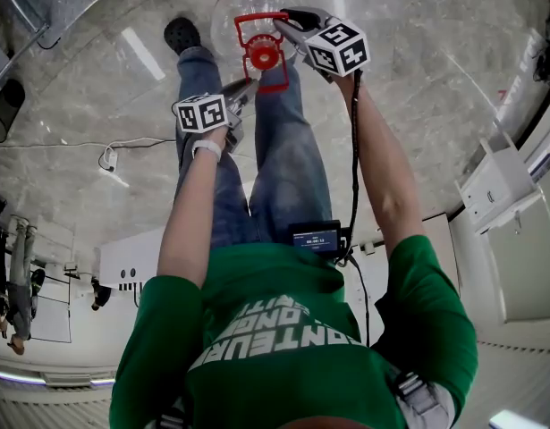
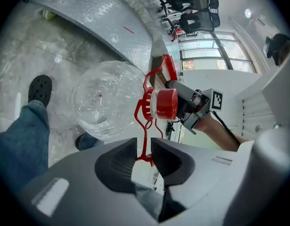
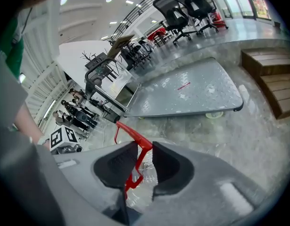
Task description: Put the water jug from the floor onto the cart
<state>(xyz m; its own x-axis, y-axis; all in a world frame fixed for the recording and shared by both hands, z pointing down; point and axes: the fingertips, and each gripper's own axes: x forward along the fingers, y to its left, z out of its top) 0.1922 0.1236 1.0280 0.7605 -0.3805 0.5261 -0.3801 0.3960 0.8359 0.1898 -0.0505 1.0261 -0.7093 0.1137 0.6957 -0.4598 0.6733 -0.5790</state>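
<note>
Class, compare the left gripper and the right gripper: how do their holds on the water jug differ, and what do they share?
The left gripper clamps the red handle at the end nearer the person; the right gripper clamps its far end, past the red cap. In the head view the right gripper reaches further out than the left gripper. Both are shut on the thin handle, not on the clear jug.

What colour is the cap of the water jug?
The cap is red; the left gripper view shows it best.
</note>
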